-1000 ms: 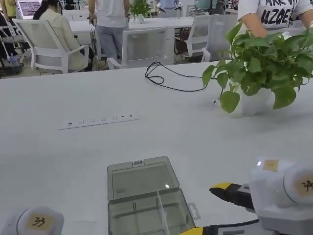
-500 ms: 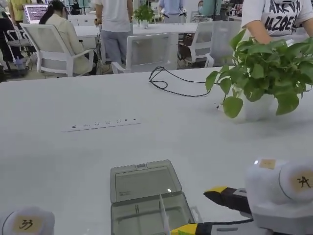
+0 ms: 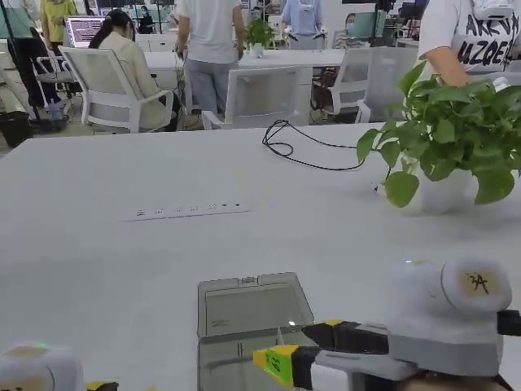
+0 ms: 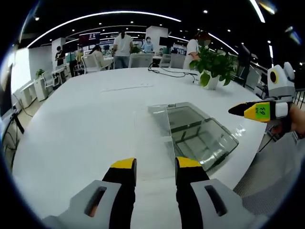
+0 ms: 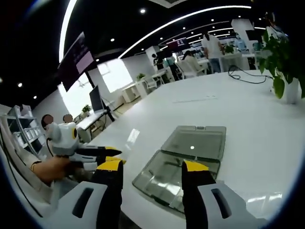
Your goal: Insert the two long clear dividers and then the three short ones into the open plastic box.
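Jaws of the left gripper (image 4: 156, 164) stand part-spread; a clear strip appears pinched by its edges between them. It is taken for a long clear divider (image 4: 151, 136) reaching forward. Jaws of the right gripper (image 5: 152, 167) are spread wide, nothing held. The open plastic box (image 4: 202, 133) is set by the table's (image 4: 71, 124) near edge, lid laid flat toward the far side.

Judged step: divider to be carried over the base. Best turned on edge, matched to the wall slots, lowered straight, the box steadied by the right gripper.

Base interior is read in the right gripper view; in the head view it is partly covered by the right gripper.
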Tool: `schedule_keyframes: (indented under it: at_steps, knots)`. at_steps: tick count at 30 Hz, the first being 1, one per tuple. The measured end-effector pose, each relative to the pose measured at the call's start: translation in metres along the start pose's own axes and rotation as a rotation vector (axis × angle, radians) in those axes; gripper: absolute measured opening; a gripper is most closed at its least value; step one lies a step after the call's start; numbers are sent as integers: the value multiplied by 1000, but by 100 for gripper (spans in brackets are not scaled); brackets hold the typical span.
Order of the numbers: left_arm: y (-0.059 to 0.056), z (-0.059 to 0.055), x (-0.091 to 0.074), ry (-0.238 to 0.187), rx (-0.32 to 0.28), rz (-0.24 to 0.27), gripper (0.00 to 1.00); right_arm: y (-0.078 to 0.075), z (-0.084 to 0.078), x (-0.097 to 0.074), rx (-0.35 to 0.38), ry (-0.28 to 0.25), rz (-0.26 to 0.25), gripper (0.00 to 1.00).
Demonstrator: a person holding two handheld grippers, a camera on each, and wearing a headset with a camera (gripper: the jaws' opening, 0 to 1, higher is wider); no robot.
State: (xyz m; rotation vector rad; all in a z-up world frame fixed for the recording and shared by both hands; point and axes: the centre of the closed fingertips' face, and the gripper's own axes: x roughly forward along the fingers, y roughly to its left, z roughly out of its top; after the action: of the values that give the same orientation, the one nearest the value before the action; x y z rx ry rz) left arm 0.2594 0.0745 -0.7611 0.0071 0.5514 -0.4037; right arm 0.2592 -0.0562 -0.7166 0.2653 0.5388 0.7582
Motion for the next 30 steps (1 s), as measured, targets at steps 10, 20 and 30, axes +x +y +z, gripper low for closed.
schedule_keyframes:
  at_steps: [10, 20, 30]
  knots:
    - [-23, 27, -13, -143, 23, -69, 30, 28, 12, 23, 77, -56, 69, 39]
    - [-43, 36, -19, -202, -6, -137, 30, 50, 11, 36, 64, -72, 116, 29]
    - [-58, 37, -21, -222, -54, -202, 30, 54, 14, 41, 91, -99, 130, 17]
